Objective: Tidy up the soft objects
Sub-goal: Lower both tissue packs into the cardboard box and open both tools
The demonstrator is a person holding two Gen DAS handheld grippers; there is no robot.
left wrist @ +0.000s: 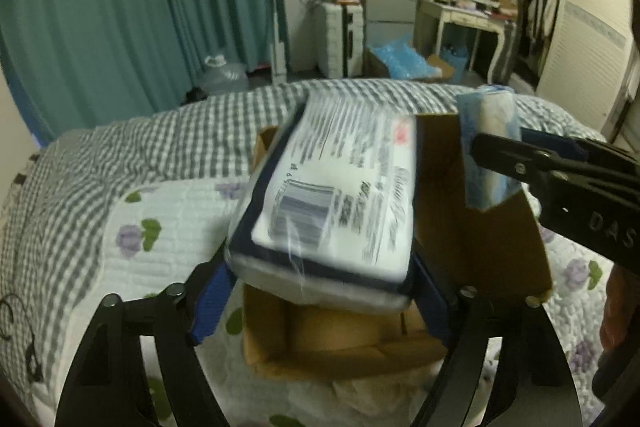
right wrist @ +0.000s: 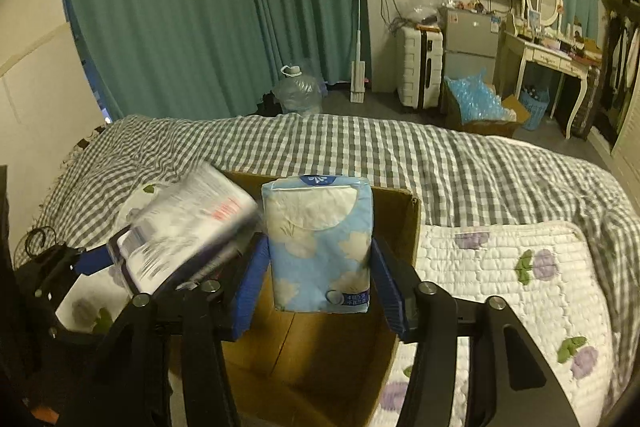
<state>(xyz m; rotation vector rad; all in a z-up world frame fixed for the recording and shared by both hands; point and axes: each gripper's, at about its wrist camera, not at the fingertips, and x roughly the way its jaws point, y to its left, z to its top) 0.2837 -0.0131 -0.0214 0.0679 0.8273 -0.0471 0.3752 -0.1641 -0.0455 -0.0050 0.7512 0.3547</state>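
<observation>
**Both tongs loaded above the cardboard box**

Your left gripper [left wrist: 320, 291] was pinching a plastic-wrapped white pack [left wrist: 332, 195] with a dark navy border, printed text and a barcode. Its blue pads [left wrist: 212, 303] pressed the pack's near end from both sides. The pack was tilted, its far end higher than the near one, and it hung over the open cardboard box [left wrist: 484, 227]. Motion blur smeared the print, so you could not have read it.

Your right gripper [right wrist: 320, 287] was pinching a light-blue tissue pack [right wrist: 320, 243] with a white cloud pattern. You held it upright, its blue pads [right wrist: 386, 291] squeezing the pack's two sides. That pack also hung over the box's open mouth, near the far wall. In the left wrist view it showed edge-on at the box's far right corner, caught between the black fingers of the other tool.

The box sat on the bed, on a white quilted pad [right wrist: 512, 279] printed with purple flowers and green leaves. A grey-and-white checked blanket [right wrist: 360, 151] covered the bed beyond it. Inside the box you could see only brown cardboard floor and folded flaps.

The two packs were close together, the white one to the left of the blue one in the right wrist view. Whether they touched could not be told.
</observation>
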